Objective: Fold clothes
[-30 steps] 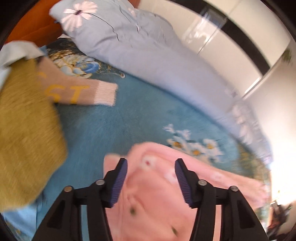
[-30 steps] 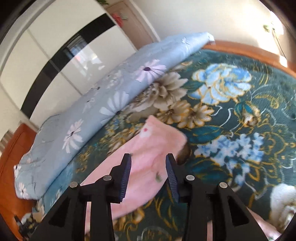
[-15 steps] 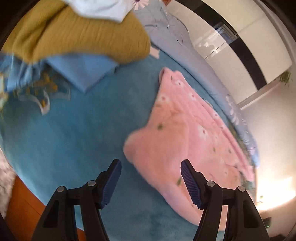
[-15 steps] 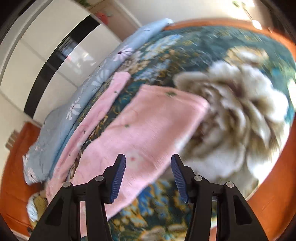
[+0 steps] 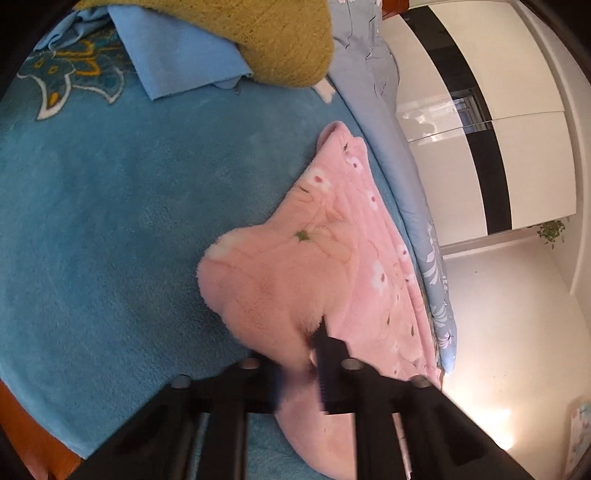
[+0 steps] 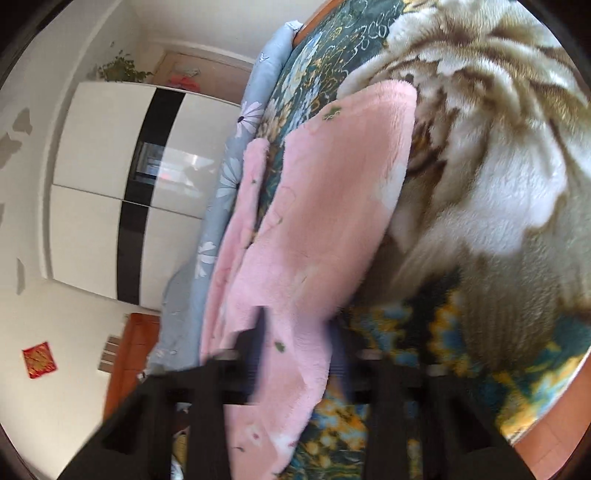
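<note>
A fluffy pink garment with small flowers (image 5: 295, 266) lies flat on the blue blanket (image 5: 110, 221). My left gripper (image 5: 301, 369) is at the garment's near corner. Its jaws are closing, with pink fabric pinched and bunched between the pads. In the right wrist view the same pink garment (image 6: 332, 184) stretches away over the floral blanket (image 6: 498, 184). My right gripper (image 6: 297, 354) is closing on the garment's near edge, and fabric fills the gap between its blurred fingers.
A mustard knit garment (image 5: 266, 33) and a folded light blue cloth (image 5: 177, 48) lie at the far left. A grey-blue flowered duvet (image 5: 376, 92) runs along the far side. The bed's wooden edge (image 6: 546, 435) is close by. A white wardrobe (image 6: 92, 184) stands beyond.
Both grippers dropped towards the pink garment's near edge and rolled. Their jaws, open before, have closed in on the fabric.
</note>
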Available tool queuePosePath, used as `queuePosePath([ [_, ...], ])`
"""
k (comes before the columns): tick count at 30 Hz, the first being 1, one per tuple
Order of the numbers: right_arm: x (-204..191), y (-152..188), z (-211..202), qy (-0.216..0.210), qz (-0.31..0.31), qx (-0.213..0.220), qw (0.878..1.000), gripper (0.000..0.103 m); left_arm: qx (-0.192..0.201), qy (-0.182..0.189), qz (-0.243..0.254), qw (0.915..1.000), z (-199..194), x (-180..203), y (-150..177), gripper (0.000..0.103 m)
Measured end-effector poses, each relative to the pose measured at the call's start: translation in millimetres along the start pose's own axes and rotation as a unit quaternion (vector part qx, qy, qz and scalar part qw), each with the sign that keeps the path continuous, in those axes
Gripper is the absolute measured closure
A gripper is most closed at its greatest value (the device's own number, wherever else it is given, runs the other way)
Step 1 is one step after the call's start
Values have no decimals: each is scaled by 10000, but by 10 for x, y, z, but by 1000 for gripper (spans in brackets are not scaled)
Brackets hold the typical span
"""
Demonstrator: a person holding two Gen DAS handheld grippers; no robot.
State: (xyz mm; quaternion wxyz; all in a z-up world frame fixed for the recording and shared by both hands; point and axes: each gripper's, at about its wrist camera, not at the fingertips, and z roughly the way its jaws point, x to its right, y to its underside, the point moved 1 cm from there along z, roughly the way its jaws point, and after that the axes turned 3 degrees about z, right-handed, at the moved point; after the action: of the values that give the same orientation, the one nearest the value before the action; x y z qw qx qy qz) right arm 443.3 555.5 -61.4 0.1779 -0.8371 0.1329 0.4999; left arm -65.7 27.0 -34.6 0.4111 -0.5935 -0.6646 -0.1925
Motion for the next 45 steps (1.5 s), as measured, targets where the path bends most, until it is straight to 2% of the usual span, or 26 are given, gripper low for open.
queuePosePath([
  [2, -51, -47, -32, -75, -7, 86, 9999, 99, 170, 236, 89, 9995, -142, 84, -14, 96],
  [5, -282, -146, -205, -432, -250, 349, 9981, 99, 321, 979, 87, 9946, -419, 269, -99, 97],
  [7, -509, -209, -335, -659, -497, 541, 9951, 99, 460, 1261, 184, 9908, -565, 424, -175, 97],
  [11, -1009, -295, -380, -942, -955, 770, 9880, 99, 651, 1599, 261, 9846, -657, 704, -375, 97],
  [15, -1434, -414, -178, -815, -1323, 801, 9846, 99, 678, 1636, 142, 9841, -502, 898, -656, 97],
  [18, -1684, -530, 172, -431, -1571, 780, 9836, 99, 554, 1412, -3, 9884, -305, 998, -907, 97],
  [26, -2095, -883, 1423, 509, -1768, 711, 9804, 99, 665, 332, 605, 9954, 392, 1455, -1524, 97],
  [29, -2141, -1009, 1954, 880, -1815, 538, 9780, 99, 706, -376, 906, 9927, 793, 1525, -1721, 97],
  [31, -2150, -1084, 2310, 1130, -1815, 281, 9765, 99, 602, -677, 1011, 9907, 1107, 1508, -1849, 97],
  [34, -2193, -1135, 2674, 1418, -2021, 166, 9689, 99, 464, -1057, 1054, 9877, 1477, 1394, -1963, 97],
  [37, -2161, -1092, 2974, 1699, -2341, 55, 9572, 98, 214, -1310, 943, 9867, 1734, 1245, -1993, 96],
  [41, -2036, -972, 3220, 1932, -2556, -233, 9470, 95, 5, -1317, 873, 9874, 1851, 1158, -1969, 94],
  [43, -2054, -924, 3153, 1734, -2597, -255, 9497, 85, -21, -1224, 1018, 9872, 1734, 1224, -1915, 84],
  [45, -2104, -873, 3026, 1415, -2650, -236, 9535, 45, 4, -1079, 1183, 9871, 1541, 1312, -1842, 55],
])
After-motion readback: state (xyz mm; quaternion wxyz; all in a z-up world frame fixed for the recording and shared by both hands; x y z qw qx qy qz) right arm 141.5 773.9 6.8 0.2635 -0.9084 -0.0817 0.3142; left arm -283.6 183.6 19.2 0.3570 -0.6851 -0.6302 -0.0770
